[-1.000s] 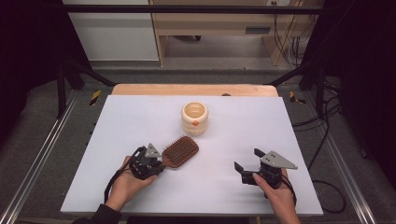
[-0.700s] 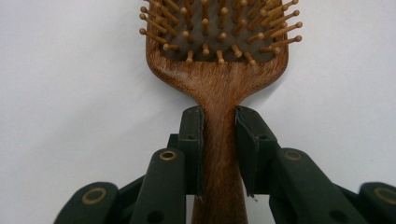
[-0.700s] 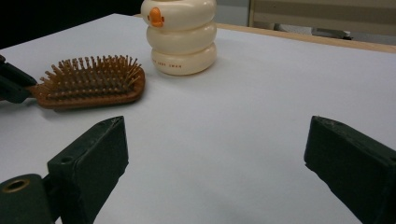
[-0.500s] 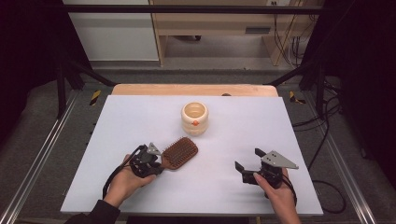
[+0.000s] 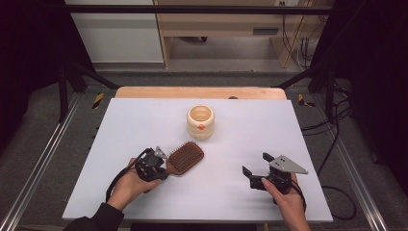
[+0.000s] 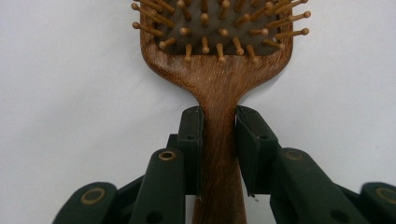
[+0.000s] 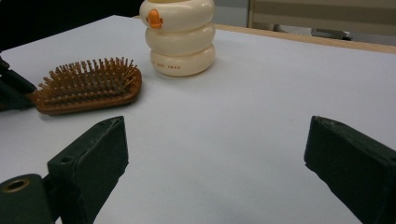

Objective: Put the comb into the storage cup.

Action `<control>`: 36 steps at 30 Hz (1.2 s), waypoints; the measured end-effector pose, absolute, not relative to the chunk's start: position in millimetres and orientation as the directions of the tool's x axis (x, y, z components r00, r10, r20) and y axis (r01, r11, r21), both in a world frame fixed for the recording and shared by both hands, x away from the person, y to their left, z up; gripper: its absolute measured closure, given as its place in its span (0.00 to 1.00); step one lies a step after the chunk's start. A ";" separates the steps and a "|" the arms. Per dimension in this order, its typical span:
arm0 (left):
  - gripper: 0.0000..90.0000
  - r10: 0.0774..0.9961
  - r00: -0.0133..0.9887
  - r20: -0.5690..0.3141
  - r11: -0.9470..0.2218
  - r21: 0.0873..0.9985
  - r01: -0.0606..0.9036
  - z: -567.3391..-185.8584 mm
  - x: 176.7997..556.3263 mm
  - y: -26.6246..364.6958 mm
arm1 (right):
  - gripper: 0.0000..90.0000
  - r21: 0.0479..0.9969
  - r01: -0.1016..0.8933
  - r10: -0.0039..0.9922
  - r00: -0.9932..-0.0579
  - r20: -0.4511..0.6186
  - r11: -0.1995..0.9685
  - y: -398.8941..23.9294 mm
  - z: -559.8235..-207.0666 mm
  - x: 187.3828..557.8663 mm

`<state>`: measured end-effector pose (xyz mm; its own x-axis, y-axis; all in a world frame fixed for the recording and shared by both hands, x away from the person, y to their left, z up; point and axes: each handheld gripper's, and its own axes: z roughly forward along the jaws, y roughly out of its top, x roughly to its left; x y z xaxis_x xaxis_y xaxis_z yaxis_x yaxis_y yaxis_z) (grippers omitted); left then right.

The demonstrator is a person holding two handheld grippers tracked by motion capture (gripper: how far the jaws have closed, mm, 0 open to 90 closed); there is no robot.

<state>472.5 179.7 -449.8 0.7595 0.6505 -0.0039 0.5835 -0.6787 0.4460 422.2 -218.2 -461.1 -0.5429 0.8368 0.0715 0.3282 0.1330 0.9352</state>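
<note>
A brown wooden hairbrush (image 5: 185, 157) lies bristles up on the white table (image 5: 144, 120), left of centre. My left gripper (image 5: 161, 166) is shut on its handle; in the left gripper view both pads press the narrow wooden neck of the hairbrush (image 6: 218, 88). A cream ringed cup (image 5: 200, 122) with an orange duck beak stands upright behind the brush, toward the middle of the table. My right gripper (image 5: 256, 167) rests near the front right, open, nothing between its jaws. In the right gripper view the hairbrush (image 7: 88, 86) and cup (image 7: 180, 35) sit ahead to the left.
A wooden strip (image 5: 199, 92) borders the table's far edge. Metal rails (image 5: 43, 159) run along both sides. Bare table surface stretches between the two grippers and to the right of the cup.
The hairbrush and left gripper have shifted slightly toward the front between the earliest frame and now. The right gripper has kept still.
</note>
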 end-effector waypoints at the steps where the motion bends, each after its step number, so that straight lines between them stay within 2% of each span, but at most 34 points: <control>1: 0.80 0.649 0.761 0.000 -0.683 0.441 0.583 -450.3 472.5 179.2 | 0.07 0.935 0.329 0.837 -0.542 0.072 0.133 -218.1 -461.2 422.2; 11: 0.78 0.642 0.767 0.005 -0.694 0.428 0.578 -452.1 473.4 177.2 | 0.07 0.935 0.329 0.837 -0.543 0.071 0.134 -218.0 -461.3 422.3; 22: 0.68 0.644 0.765 0.009 -0.695 0.425 0.580 -452.9 474.4 172.2 | 0.07 0.934 0.331 0.837 -0.543 0.072 0.134 -218.0 -461.5 422.4; 36: 0.80 0.638 0.769 0.042 -0.729 0.357 0.585 -449.8 475.5 159.6 | 0.07 0.934 0.332 0.836 -0.544 0.073 0.135 -217.9 -461.1 421.8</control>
<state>475.5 159.6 -449.8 0.7691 0.6377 0.0418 0.5847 -0.7287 0.3565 421.8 -217.9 -461.1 -0.5443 0.8357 0.0729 0.3317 0.1346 0.9337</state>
